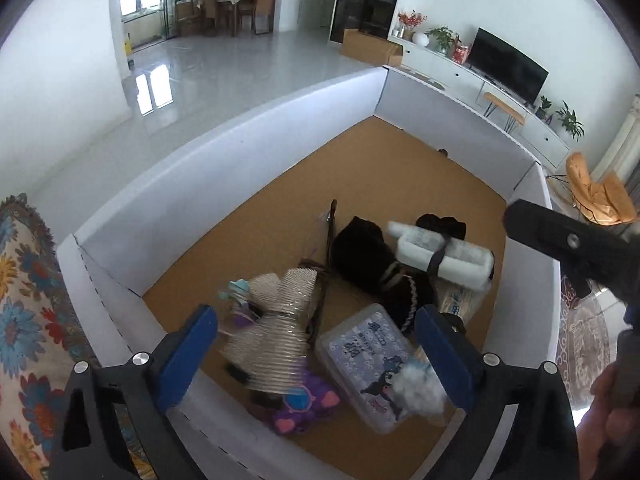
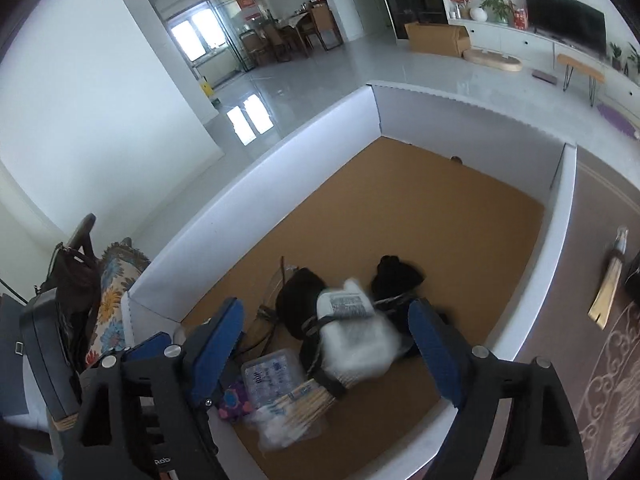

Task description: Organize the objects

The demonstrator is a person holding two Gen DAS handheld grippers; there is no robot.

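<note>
A big white-walled box (image 1: 248, 160) with a brown floor holds a pile of items. In the left wrist view my left gripper (image 1: 316, 356) stands open above a blurred silvery ribbed toy (image 1: 276, 340), a purple toy (image 1: 300, 404), a clear printed case (image 1: 360, 356) and a bag of cotton (image 1: 416, 392). Nothing touches its pads. In the right wrist view my right gripper (image 2: 326, 348) is open too. A blurred white pack with a black strap (image 2: 352, 336) lies between and below its fingers, clear of the pads, on black cloth (image 2: 296, 300). A pack of cotton swabs (image 2: 308, 400) lies beside it.
The far half of the box floor (image 2: 420, 208) is bare. A floral cloth (image 1: 24, 320) lies left of the box and a patterned rug (image 2: 608, 380) to its right. The right gripper's black body (image 1: 560, 240) reaches over the box's right wall. A hand (image 1: 612, 412) shows at the lower right.
</note>
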